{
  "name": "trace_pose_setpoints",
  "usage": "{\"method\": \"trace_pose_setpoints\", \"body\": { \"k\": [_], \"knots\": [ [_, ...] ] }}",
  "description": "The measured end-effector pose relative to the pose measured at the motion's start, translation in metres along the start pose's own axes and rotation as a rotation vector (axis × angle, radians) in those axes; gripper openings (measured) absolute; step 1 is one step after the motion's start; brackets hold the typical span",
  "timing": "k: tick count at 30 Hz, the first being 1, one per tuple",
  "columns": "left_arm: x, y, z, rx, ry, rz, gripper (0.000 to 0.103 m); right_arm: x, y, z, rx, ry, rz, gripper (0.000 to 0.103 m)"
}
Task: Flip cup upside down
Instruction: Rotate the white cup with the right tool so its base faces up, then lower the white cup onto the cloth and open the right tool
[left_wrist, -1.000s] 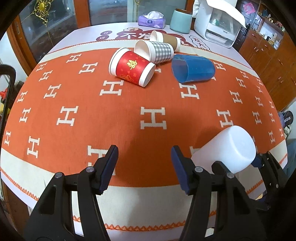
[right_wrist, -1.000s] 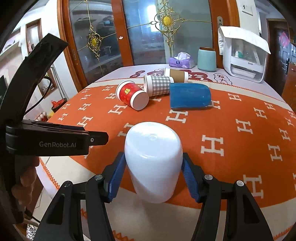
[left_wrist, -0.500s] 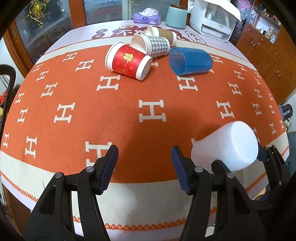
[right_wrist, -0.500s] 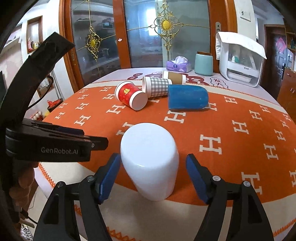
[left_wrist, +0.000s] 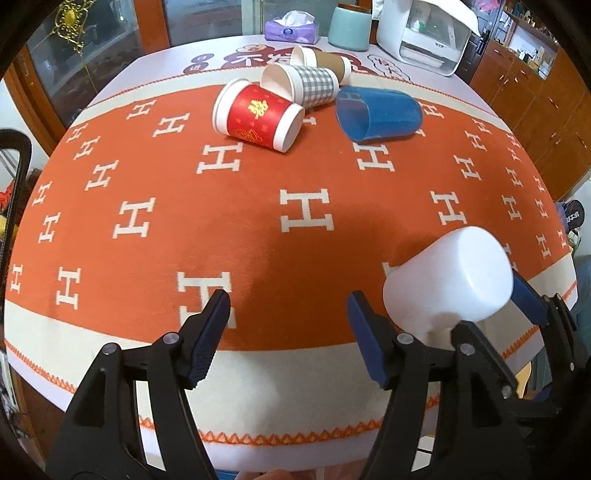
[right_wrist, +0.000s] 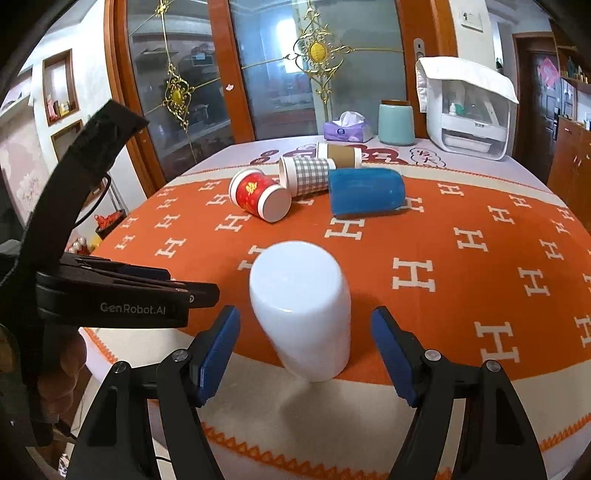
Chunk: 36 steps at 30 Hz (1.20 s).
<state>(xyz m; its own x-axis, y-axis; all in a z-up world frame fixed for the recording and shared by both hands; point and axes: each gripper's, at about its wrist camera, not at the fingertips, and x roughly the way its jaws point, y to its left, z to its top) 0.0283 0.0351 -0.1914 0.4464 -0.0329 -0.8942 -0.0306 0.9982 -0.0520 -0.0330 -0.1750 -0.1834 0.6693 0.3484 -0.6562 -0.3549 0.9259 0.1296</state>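
Note:
A white cup (right_wrist: 301, 310) stands upside down, mouth on the cloth, near the table's front edge; it also shows in the left wrist view (left_wrist: 448, 280). My right gripper (right_wrist: 304, 352) is open, its blue pads (right_wrist: 218, 350) apart on either side of the cup and not touching it. My left gripper (left_wrist: 288, 332) is open and empty, to the left of the white cup. Farther back lie a red cup (left_wrist: 258, 114), a checked cup (left_wrist: 303, 83), a brown cup (left_wrist: 321, 62) and a blue cup (left_wrist: 378, 114), all on their sides.
An orange cloth with white H marks (left_wrist: 147, 221) covers the table. At the far edge stand a tissue box (left_wrist: 291, 29), a teal jar (left_wrist: 349, 22) and a white appliance (left_wrist: 424, 33). Wooden cabinets (left_wrist: 535, 92) stand at the right.
My right gripper has opened and let go of the white cup, which now stands on the cloth. Both grippers have drawn back a little.

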Motion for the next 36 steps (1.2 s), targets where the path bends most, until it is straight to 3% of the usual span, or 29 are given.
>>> {"method": "trace_pose_setpoints", "body": {
  "k": [11,16,21,36],
  "knots": [
    [-0.069,-0.007,0.009,-0.003,-0.084,-0.009,0.068,-0.075,0.000,0.051,0.091,-0.042,0.018,0.074],
    [-0.107,-0.011,0.018,-0.022,-0.131,-0.007,0.069,-0.106,0.000,0.083,0.132,-0.017,0.017,0.074],
    [-0.140,-0.018,0.025,-0.026,-0.180,-0.003,0.077,-0.131,-0.004,0.112,0.186,0.016,0.015,0.074],
    [-0.165,-0.037,0.032,-0.012,-0.216,0.012,0.077,-0.139,-0.004,0.136,0.169,0.041,-0.037,0.076]
  ]
}}
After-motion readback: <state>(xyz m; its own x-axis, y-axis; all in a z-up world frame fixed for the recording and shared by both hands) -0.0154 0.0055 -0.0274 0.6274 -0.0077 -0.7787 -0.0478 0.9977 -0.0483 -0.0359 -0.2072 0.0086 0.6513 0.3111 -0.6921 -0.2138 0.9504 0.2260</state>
